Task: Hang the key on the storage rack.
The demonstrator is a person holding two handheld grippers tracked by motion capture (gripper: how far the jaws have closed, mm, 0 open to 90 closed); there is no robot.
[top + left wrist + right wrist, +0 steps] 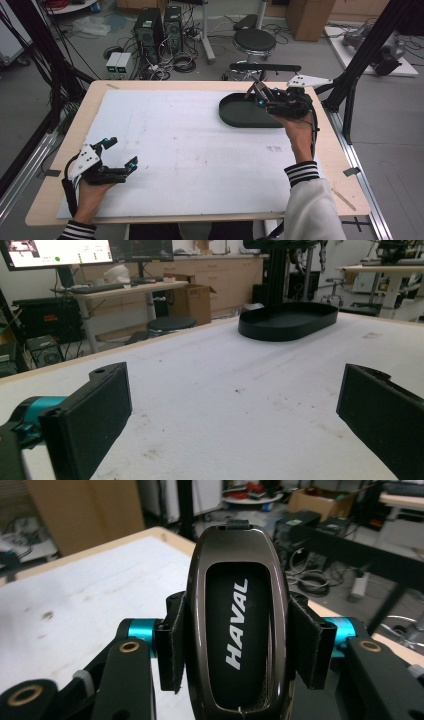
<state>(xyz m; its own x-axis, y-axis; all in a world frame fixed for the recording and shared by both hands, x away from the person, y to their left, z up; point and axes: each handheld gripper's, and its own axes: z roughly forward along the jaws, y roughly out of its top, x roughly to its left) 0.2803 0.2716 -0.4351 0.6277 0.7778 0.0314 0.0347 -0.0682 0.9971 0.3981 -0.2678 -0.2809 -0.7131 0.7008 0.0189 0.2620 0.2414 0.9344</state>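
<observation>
Right tool (237,645) is clamped on a HAVAL car key fob (239,625), the pads pressing both long sides, fob standing lengthwise between them. In the high view it is over the black oval tray (240,112) at the bench's (200,150) far right. Left tool (120,152) is wide open, holding nothing, low at the near left.

My right gripper (239,645) is black with teal sleeves and brass-coloured rivets, and its pads clamp a glossy dark-brown car key fob (238,615) with a black centre panel and white HAVAL lettering. My left gripper (118,154) is black with teal tips and a grey plate. The oval tray (235,112) is matte black. The table (320,150) has a pale wood edge under a white mat (190,150) speckled with small dark marks. My sleeves (302,172) are white with black-and-white striped cuffs.
</observation>
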